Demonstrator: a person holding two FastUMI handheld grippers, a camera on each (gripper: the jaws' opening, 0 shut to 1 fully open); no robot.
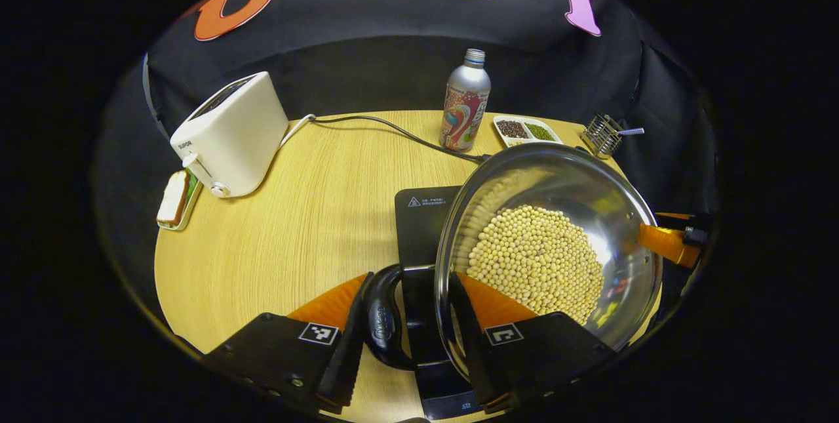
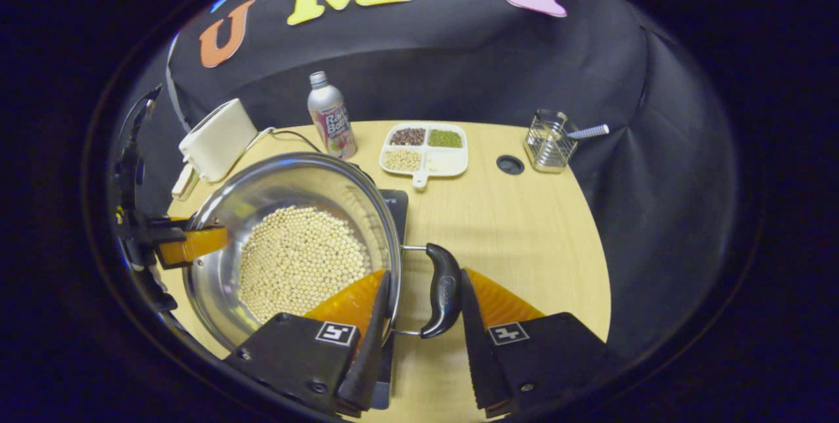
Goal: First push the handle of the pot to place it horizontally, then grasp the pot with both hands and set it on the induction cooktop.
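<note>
Left gripper view shows the left tongs (image 1: 406, 338) low in front, their two fingers set either side of the pot's left handle (image 1: 383, 324) and the rim beside it; the handle loop sits in the gap, close against the left finger, while the other finger reaches over the rim inside the pot (image 1: 550, 246). Whether both fingers actually press on handle and rim cannot be told from here. The steel pot holds a bed of pale soybeans (image 1: 534, 262) and sits over the dark induction cooktop (image 1: 423, 213), whose near edge shows between the fingers. At the pot's far side the right tongs' finger (image 1: 665, 242) meets the rim.

Right gripper view has the right tongs (image 2: 419, 338) likewise straddling the pot's right handle (image 2: 442, 288): one finger lies inside the rim above the beans, the other just outside the handle. A narrow gap seems to remain at the handle, so a firm clamp cannot be confirmed.

Farther back on the wooden bench (image 2: 524, 226) stand a white toaster (image 1: 229, 134), a metal bottle (image 2: 331, 115), a divided dish of grains (image 2: 426, 147) and a wire holder (image 2: 549, 141).
</note>
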